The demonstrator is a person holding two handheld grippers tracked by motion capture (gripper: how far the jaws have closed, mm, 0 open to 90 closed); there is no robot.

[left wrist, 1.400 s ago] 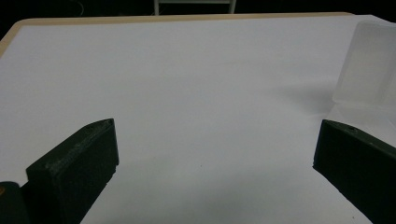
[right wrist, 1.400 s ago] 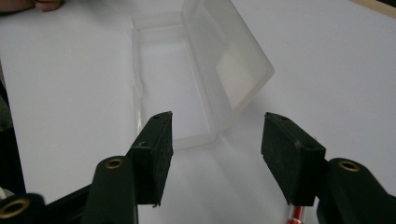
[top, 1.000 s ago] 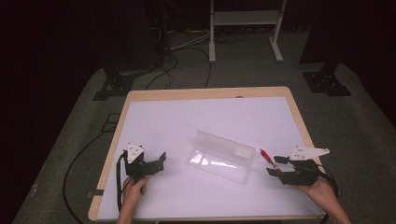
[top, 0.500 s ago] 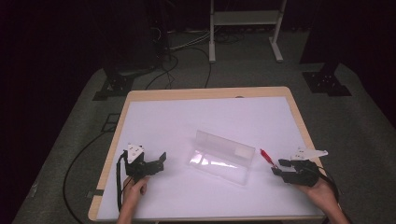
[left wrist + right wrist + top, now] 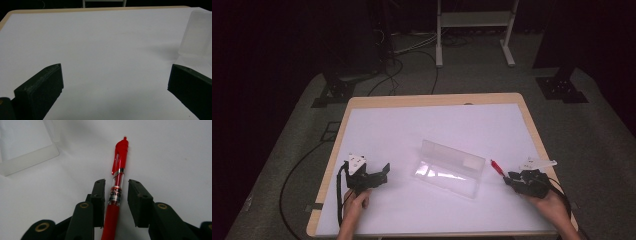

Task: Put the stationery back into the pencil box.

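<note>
Red pen (image 5: pixel 117 190) lies between the closing right gripper (image 5: pixel 116 195) jaws, not yet pinched.

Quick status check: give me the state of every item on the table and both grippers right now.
Red click pen: lying flat on the table, between the right gripper's jaws.
Clear plastic case: lid open, nothing visible inside.
Right gripper: jaws just been closing around the pen, small gap on one side.
Left gripper: wide open, holding nothing.
</note>
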